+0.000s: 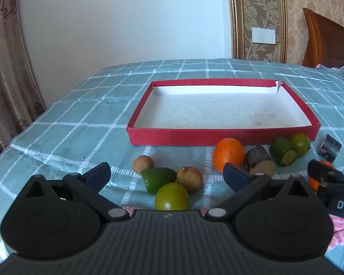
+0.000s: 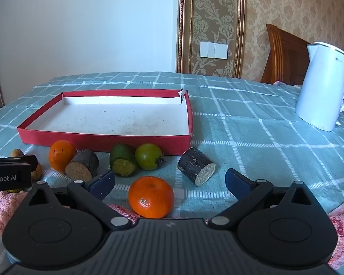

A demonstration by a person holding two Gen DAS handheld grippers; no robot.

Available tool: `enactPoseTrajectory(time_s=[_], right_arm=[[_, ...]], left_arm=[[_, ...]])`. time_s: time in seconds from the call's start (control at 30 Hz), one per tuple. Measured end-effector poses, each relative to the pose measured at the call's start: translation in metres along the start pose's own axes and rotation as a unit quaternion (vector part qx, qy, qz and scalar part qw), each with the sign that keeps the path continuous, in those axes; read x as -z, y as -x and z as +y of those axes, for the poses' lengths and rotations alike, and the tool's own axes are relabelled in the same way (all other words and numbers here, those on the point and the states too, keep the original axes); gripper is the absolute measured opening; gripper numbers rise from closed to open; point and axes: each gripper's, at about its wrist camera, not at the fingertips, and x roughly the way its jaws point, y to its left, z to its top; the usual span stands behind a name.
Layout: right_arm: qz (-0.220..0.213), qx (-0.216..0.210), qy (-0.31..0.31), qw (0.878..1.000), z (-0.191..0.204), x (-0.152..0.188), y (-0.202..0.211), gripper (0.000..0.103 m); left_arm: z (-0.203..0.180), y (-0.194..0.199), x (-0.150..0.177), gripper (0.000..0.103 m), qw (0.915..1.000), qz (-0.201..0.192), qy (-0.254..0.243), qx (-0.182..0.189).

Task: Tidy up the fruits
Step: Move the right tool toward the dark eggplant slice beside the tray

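While both tools point down at the checked tablecloth, we hold nothing: left gripper jaws spread wide, right gripper jaws spread wide, no pad touching fruit. Nearest to the left gripper, between its fingers, sits a round green fruit; just behind it a cut green fruit and a brown round fruit, these three packed close, touching or nearly so. A second, smaller brown fruit lies just beyond on the left. Nearest to the right gripper, between its fingers, sits a mandarin on the cloth, apart from the rest. Next row back in the right view, left to right: another orange, a dark cut piece with tan face touching it, a green cut piece with yellow-green face, a green round fruit beside it, then a dark cylinder with pale cut end set apart to the right. Behind that row lies the red tray, white inside, nothing in it, far right corner torn; the green pair sits right up against its front wall. Farther right stands a white kettle, well apart from the fruit. All fruit is outside the tray, on the cloth in front of it.
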Motion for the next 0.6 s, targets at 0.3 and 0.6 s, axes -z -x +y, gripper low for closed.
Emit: enactPoseTrajectory(time_s=[0.3,0.6], right_arm=[[-0.008,0.001,0.003,1.0,-0.001,0.0,0.002,0.103],[-0.065,0.012,-0.007,0.998,-0.014,0.007,0.01,0.103]], left_arm=[[-0.008,0.012,-0.007,0.103,1.0,0.0,-0.002,-0.006],[0.004,0.007,0.006,0.103,0.9999,-0.008,-0.002,0.008]])
